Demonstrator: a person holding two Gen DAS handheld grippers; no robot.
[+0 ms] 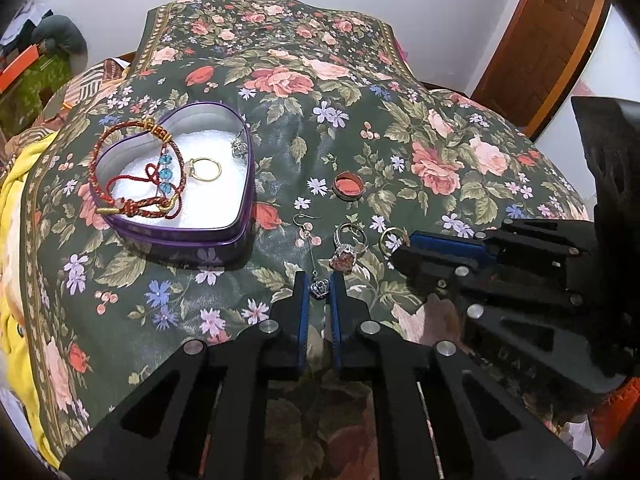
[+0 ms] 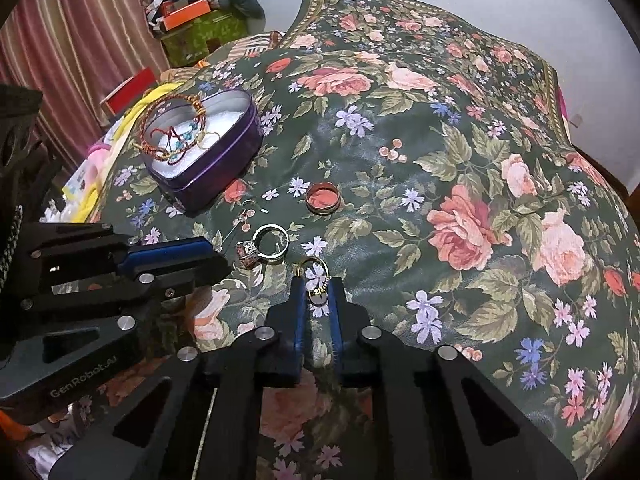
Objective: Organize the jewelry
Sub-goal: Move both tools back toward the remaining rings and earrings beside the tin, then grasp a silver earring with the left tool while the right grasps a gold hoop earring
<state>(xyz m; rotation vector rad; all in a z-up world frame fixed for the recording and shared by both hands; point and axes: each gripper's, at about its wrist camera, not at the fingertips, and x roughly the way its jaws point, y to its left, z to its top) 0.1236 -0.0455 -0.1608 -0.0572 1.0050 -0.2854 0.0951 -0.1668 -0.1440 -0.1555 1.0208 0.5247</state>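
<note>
I see heart tin (image 1: 176, 184) left on cloth (image 1: 400, 128), bracelet (image 1: 132, 176) and ring (image 1: 206, 169) in it; wide band (image 1: 349, 186) to its right; earring (image 1: 312, 256), stone ring (image 1: 349, 246), thin ring (image 2: 316, 276) nearer my grippers.

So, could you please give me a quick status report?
Left gripper open around drop earring's heart charm. Right gripper open around small gold ring. Heart tin open, bracelet draped over rim. Nothing in the way.
</note>
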